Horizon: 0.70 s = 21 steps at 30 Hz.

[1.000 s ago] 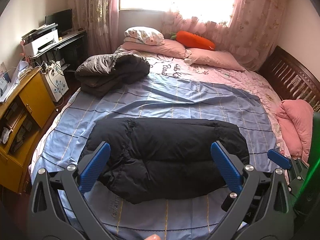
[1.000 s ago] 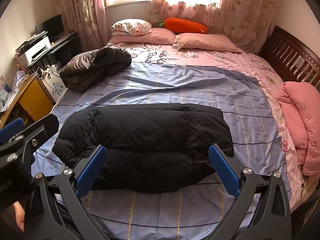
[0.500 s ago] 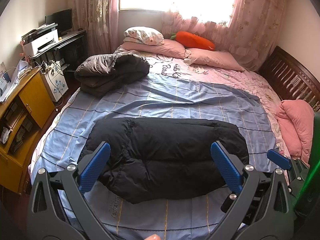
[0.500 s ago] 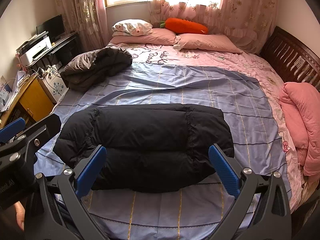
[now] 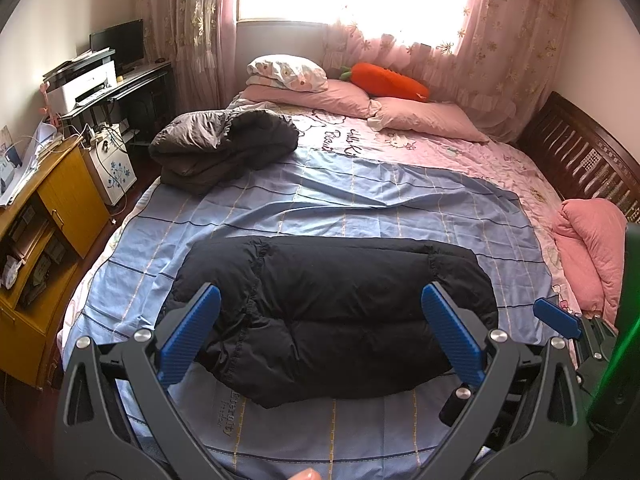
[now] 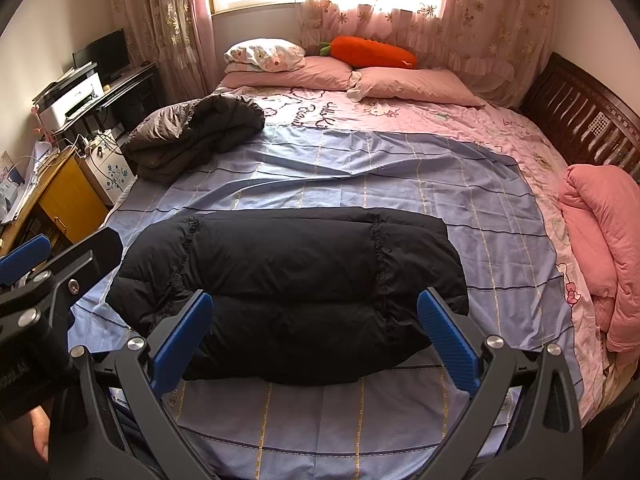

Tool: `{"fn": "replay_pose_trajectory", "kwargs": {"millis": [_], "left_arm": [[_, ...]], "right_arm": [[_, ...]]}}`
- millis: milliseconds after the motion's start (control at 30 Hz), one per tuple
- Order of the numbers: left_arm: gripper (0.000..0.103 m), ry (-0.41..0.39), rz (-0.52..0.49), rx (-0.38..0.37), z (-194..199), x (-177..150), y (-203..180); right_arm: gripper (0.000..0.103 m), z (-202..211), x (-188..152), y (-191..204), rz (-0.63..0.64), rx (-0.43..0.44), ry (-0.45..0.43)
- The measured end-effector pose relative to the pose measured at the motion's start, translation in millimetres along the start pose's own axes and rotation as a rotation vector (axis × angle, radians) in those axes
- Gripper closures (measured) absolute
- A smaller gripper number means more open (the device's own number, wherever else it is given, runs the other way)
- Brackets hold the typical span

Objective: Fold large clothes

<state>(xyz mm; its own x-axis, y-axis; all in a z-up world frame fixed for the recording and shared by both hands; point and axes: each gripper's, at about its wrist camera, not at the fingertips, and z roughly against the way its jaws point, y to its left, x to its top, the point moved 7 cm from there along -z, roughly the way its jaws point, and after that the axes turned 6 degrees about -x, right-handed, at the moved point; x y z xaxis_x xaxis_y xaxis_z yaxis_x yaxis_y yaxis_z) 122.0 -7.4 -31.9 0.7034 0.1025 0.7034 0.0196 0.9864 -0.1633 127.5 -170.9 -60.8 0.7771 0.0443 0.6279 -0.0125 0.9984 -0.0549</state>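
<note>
A black puffer jacket (image 5: 332, 312) lies folded into a wide bundle on the blue checked sheet (image 5: 360, 200) near the bed's front edge; it also shows in the right wrist view (image 6: 296, 288). My left gripper (image 5: 320, 336) is open and empty, held above the jacket's near side. My right gripper (image 6: 316, 340) is open and empty too, likewise above the near side. A second dark grey jacket (image 5: 224, 148) lies bundled at the bed's far left, also in the right wrist view (image 6: 192, 136).
Pink pillows (image 5: 424, 120) and a carrot plush (image 5: 384, 80) lie at the head of the bed. A pink quilt (image 6: 600, 248) is heaped at the right edge by the wooden bed frame (image 6: 580, 120). A yellow cabinet (image 5: 48, 220) and a desk with a printer (image 5: 84, 84) stand left.
Both grippers stay open above the jacket. The views have shifted only very slightly; the jacket has not moved.
</note>
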Motion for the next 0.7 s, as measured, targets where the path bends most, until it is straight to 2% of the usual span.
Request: {"fn": "replay_pose_trajectory", "kwargs": {"millis": [600,700], "left_arm": [[0.002,0.001,-0.002,-0.016,-1.2,1.9,-2.3],[0.002,-0.001,-0.011,0.002,-1.6,1.5,-2.6]], "right_arm": [[0.001,1.2,1.2,2.0,0.002,-0.002,-0.001],[0.001,0.9,0.9,1.8,0.001,-0.003,0.0]]}}
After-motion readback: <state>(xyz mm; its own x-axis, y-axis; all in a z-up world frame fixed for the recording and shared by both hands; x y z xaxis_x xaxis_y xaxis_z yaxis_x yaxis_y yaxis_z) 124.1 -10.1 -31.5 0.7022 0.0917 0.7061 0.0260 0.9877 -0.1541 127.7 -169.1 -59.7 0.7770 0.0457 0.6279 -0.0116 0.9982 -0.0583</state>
